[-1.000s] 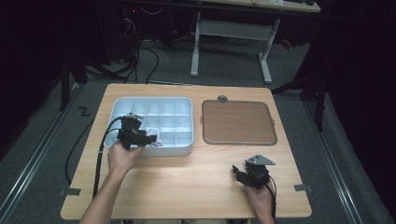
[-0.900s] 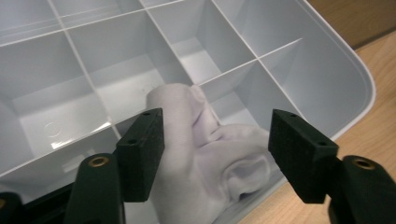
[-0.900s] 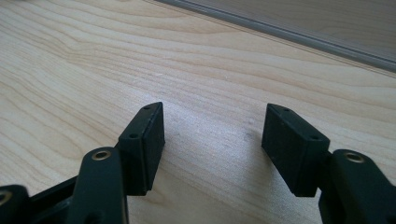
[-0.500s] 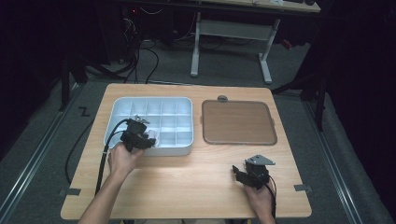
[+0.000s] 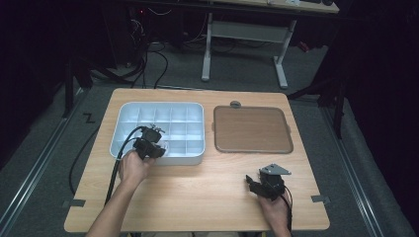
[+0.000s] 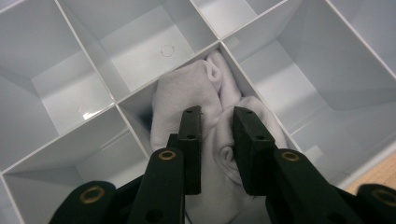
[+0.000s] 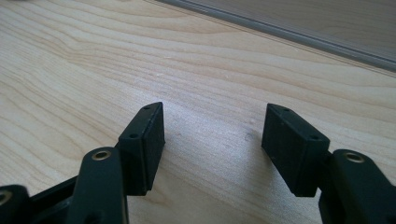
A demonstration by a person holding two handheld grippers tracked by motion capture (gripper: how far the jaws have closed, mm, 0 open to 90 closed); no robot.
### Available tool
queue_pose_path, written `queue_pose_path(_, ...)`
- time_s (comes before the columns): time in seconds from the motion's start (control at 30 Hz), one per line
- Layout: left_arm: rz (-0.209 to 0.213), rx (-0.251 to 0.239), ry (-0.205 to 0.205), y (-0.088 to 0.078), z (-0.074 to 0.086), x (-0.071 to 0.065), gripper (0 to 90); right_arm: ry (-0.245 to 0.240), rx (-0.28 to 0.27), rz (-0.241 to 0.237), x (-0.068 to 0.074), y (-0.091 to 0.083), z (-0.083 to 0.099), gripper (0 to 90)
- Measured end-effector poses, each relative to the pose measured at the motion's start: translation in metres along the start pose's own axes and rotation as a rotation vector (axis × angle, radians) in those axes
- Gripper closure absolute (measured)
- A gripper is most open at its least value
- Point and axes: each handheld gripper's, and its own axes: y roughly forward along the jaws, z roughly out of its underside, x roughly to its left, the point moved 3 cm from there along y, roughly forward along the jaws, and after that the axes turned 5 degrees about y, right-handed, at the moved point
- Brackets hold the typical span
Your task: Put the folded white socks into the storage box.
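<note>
We see the left claw (image 6: 217,122), jaws just closing, pinching the white cloth (image 6: 187,88) beneath it in the tray (image 6: 70,88); the right claw (image 7: 212,135) gapes wide over the counter (image 7: 93,56).

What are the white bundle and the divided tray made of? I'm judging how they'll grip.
The bundle looks like soft knit cloth: fine ribbing, folds. The tray looks like smooth moulded plastic, pale grey with a slight sheen and a round mould mark.

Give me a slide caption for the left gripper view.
Left gripper closing on a white cloth in one compartment of a divided grey tray.
</note>
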Motion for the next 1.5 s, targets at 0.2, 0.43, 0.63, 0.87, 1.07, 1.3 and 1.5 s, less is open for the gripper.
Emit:
queue_pose_path(0.2, 0.001, 0.001, -0.015, 0.002, 0.001, 0.001, 75.3, 0.002, 0.0, 0.0, 0.0, 0.0, 0.0, 39.8)
queue_pose_path(0.43, -0.015, -0.001, 0.004, 0.003, 0.002, 0.001, 75.8, 0.001, 0.0, 0.0, 0.0, 0.0, 0.0, 39.8)
queue_pose_path(0.63, -0.023, -0.011, 0.007, 0.003, 0.003, 0.0, 76.3, 0.001, 0.0, 0.0, 0.0, 0.0, 0.0, 39.7)
queue_pose_path(0.87, -0.032, -0.006, 0.018, 0.004, 0.005, -0.001, 76.4, 0.001, 0.0, 0.0, 0.0, 0.0, 0.0, 39.8)
queue_pose_path(1.07, -0.039, -0.007, 0.019, 0.005, 0.005, -0.002, 77.7, -0.001, 0.0, -0.003, 0.0, 0.001, 0.0, 39.7)
queue_pose_path(1.3, -0.005, -0.022, -0.019, -0.002, 0.0, 0.0, 65.5, -0.001, 0.0, -0.003, 0.0, 0.001, 0.0, 39.8)
queue_pose_path(1.5, 0.069, -0.116, -0.087, -0.025, -0.013, 0.0, 51.5, 0.0, 0.0, -0.004, 0.0, 0.001, 0.0, 39.8)
